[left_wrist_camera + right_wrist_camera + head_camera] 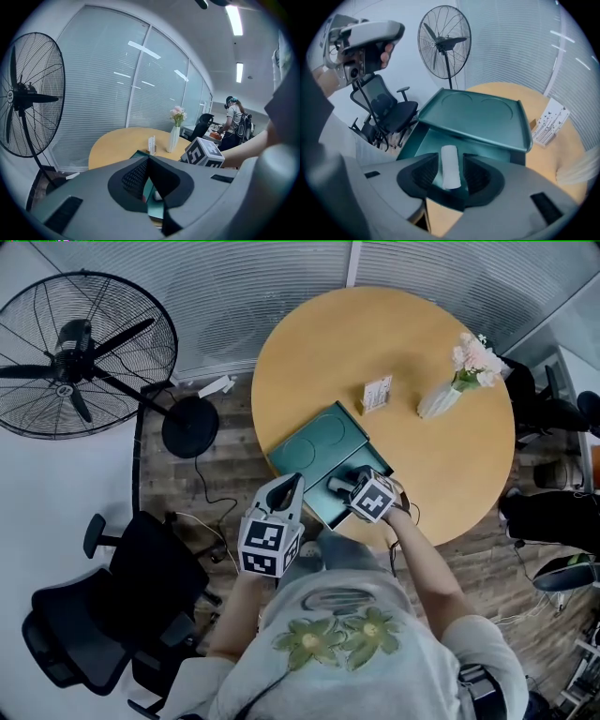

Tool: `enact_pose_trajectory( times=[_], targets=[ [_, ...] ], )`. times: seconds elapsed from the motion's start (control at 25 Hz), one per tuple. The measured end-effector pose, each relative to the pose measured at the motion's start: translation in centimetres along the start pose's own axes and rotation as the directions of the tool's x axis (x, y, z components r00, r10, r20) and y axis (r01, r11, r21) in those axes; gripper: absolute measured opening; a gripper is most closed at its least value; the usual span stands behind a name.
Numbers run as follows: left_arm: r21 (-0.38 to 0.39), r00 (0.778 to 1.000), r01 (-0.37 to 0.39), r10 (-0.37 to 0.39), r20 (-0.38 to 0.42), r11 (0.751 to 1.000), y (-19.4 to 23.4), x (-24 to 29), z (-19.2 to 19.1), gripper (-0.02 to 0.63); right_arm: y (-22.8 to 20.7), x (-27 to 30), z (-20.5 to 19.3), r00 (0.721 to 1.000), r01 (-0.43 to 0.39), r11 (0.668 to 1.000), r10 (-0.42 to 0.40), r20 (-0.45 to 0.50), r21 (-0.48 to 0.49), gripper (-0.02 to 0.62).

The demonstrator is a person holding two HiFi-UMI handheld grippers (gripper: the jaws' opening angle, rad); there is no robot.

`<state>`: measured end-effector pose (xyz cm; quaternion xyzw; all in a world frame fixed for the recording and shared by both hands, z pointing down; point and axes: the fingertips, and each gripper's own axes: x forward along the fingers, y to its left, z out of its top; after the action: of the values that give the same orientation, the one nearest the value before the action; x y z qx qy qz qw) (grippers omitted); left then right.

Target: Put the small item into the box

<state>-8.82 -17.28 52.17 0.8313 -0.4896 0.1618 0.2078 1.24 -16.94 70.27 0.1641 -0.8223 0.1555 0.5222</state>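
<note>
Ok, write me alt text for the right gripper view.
A small white roll sits between the open jaws of the right gripper, its pads clear of it, over the inside of an open teal box. The lid is raised behind, on a round wooden table; a floor fan and an office chair stand beyond.

On the counter point(450, 456): one box point(319, 442), one vase point(438, 399), one card point(377, 393). At the counter's near edge: two tongs, left tongs point(291, 486) and right tongs point(345, 486), and one white item point(450, 166). Left of the counter: one fan point(75, 357), one chair point(112, 615).
</note>
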Motion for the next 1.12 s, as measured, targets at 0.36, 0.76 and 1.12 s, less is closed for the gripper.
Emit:
enact_pose_trajectory(
  times=[0.36, 0.76, 1.12],
  targets=[
    [0.020, 0.999, 0.020, -0.021, 0.027, 1.000, -0.9, -0.2, 1.1, 0.002, 1.1, -5.7, 2.6, 0.984, -0.044, 0.986, 0.015, 0.177, 0.159, 0.172],
    [0.050, 0.997, 0.046, -0.049, 0.054, 0.998, -2.5, 0.0, 2.6, 0.002, -0.3, -13.2, 5.8, 0.880, 0.025, 0.949, -0.170, 0.444, 0.314, 0.042],
    [0.073, 0.995, 0.058, -0.064, 0.081, 0.996, -3.9, -0.1, 3.7, 0.002, -0.5, -19.1, 7.5, 0.727, 0.086, 0.918, -0.323, 0.606, 0.386, 0.000]
  ],
)
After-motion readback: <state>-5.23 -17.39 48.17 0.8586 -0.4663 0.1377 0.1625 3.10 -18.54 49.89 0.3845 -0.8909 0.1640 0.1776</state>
